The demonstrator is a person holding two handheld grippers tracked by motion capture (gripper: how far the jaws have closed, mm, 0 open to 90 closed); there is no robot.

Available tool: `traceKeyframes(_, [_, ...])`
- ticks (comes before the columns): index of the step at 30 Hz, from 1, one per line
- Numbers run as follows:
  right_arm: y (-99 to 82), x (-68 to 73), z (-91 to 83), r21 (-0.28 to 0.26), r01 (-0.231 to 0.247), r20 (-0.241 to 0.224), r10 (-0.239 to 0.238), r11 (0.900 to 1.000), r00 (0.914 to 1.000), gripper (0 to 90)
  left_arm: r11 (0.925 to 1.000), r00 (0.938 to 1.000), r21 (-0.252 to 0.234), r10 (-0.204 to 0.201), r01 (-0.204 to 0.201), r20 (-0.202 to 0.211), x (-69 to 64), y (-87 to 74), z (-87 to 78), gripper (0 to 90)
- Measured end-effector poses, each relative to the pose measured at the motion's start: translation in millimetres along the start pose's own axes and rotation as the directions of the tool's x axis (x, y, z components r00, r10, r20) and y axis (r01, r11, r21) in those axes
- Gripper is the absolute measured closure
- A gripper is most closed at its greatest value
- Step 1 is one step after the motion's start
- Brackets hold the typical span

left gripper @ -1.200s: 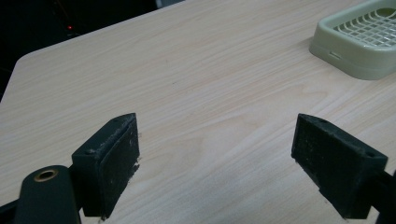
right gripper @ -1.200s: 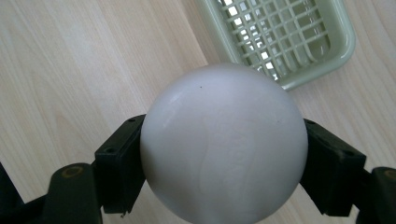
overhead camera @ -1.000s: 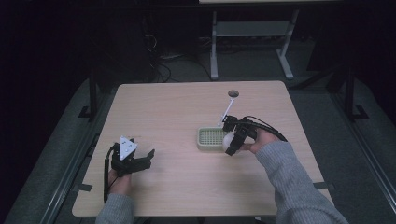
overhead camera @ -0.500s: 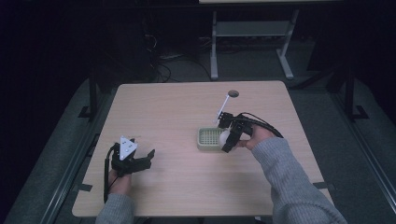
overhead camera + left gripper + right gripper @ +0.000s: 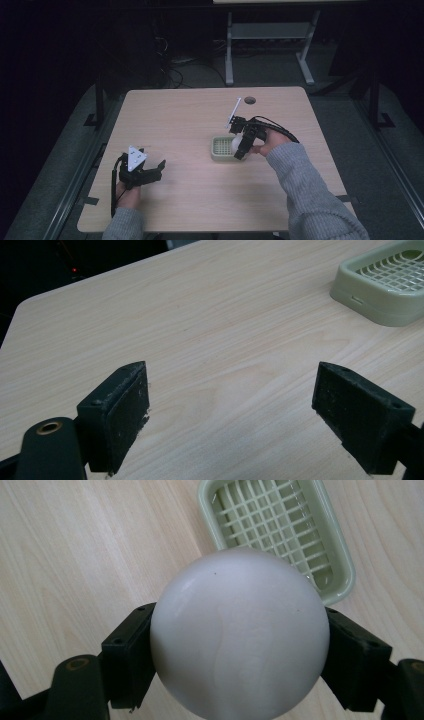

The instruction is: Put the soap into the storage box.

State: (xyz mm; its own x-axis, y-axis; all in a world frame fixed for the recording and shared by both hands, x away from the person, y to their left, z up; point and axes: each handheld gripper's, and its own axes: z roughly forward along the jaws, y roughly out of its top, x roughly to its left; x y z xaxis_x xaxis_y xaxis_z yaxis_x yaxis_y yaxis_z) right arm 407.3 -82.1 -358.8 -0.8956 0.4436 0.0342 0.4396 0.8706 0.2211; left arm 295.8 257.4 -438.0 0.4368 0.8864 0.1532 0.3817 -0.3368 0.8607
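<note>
Item: white ball point(image 5: 239, 632), clamped between the jaws of my right gripper point(image 5: 243, 142), one pad on each side at its widest part. Location: held above the desk point(image 5: 190, 200), over the near-right rim of the green tray point(image 5: 280, 527), which sits right of the desk's centre. Item: left gripper point(image 5: 142, 172), jaws spread wide and holding nothing, parked low near the front-left corner, well apart from the tray point(image 5: 385, 282). Step in hand, as I judge it: setting the ball into the tray. Handling note: I would centre the ball over the grid, lower until it touches, then open slowly, since a round ball released off-centre or from height may roll over the shallow rim.
</note>
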Motion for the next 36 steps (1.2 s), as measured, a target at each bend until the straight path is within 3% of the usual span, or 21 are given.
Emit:
traceKeyframes(19, [20.0,-4.3,2.8,0.006,0.014,-0.004,-0.014,0.9999,0.9999,23.5,1.0,1.0,0.001,0.0,0.0,0.001,0.5,0.1,-0.3,14.8])
traceKeyframes(36, [31.4,-11.1,20.0,0.03,0.003,-0.002,-0.003,0.9996,1.0,23.5,1.0,1.0,0.0,-0.001,0.001,0.0,0.6,-0.1,-0.1,14.8])
